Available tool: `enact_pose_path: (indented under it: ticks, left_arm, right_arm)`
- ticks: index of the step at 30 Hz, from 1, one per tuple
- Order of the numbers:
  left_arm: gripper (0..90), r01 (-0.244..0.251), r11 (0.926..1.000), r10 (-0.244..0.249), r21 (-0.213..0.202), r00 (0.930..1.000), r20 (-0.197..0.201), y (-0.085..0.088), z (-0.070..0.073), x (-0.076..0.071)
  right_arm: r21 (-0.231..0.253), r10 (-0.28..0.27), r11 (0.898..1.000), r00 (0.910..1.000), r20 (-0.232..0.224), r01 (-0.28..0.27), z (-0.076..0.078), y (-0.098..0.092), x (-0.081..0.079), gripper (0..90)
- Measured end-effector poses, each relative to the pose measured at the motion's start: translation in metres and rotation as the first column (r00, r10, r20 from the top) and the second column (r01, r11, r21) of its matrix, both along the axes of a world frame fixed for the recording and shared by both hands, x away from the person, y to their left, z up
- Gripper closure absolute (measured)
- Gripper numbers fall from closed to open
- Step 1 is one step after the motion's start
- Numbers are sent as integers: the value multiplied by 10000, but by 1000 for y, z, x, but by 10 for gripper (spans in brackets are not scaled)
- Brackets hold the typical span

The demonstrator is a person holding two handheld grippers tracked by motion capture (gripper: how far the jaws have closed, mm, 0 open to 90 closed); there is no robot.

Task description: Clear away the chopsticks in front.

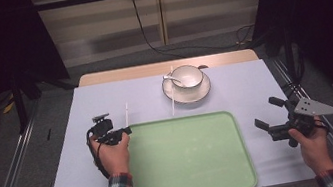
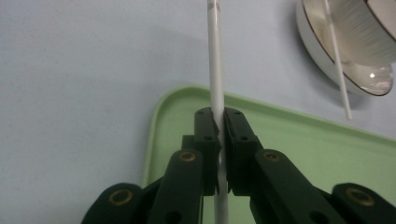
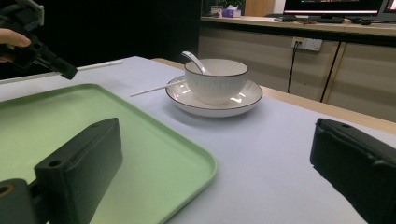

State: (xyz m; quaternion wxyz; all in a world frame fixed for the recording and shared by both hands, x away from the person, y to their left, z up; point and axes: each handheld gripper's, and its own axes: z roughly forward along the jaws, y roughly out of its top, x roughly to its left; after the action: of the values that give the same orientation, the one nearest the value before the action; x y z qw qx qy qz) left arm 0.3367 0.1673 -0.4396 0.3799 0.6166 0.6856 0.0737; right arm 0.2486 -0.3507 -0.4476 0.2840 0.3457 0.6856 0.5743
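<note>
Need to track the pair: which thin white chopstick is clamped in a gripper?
The thin white chopstick at the green tray's corner, clamped by the left gripper; the other leans on the saucer.

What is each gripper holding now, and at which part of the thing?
The left gripper is shut on a white chopstick, gripped away from its far tip; the exact place cannot be told. The right gripper is open and holds nothing.

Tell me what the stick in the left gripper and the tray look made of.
Stick: white, smooth, slightly glossy; likely plastic, possibly coated wood, can't tell. It sits clamped in the left gripper. Tray: pale green, matte, rounded moulded rim; probably plastic or melamine.
</note>
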Motion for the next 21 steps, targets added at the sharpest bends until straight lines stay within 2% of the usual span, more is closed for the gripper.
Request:
enact_pose_path:
  ticks: [2,7,9,11,12,13,14,16,18,20,21]
  left_arm:
    - [853,-65,9998,66,-208,10000,40,3,-1,-10]
    - [853,-224,9997,224,-26,9997,100,8,-5,-22]
    - [853,-96,9995,98,-302,9999,54,10,-7,-25]
    - [853,-131,9996,134,-249,9998,120,9,-8,-28]
    - [853,-154,9989,157,-446,9999,45,9,-9,-30]
    - [853,-131,9989,136,-441,9998,119,9,-10,-31]
    - [853,-206,9994,209,-268,9997,128,8,-10,-32]
    - [853,-41,9993,45,-375,9999,107,7,-11,-35]
    - [853,-3,9999,5,-134,9999,158,5,-11,-39]
    - [853,66,9994,-61,-325,9999,127,4,-11,-41]
    - [853,37,9996,-33,-262,9998,182,4,-11,-42]
  right_arm:
    - [52,30,10000,10000,26,-30,0,1,1,16]
    - [42,45,10000,10000,43,-45,0,2,2,17]
    - [41,43,10000,9999,107,-44,1,2,3,17]
    - [58,44,10000,10000,9,-44,1,3,3,17]
    - [54,49,10000,10000,-14,-49,1,3,4,17]
    - [35,77,10000,10000,40,-77,0,4,4,17]
    - [21,97,10000,9999,37,-97,0,4,4,17]
    - [48,76,10000,10000,39,-76,1,4,4,17]
    - [13,92,10000,9999,64,-92,1,4,4,17]
    - [-13,100,9999,9999,55,-100,0,4,4,17]
    - [-28,89,10000,9999,55,-89,1,4,4,17]
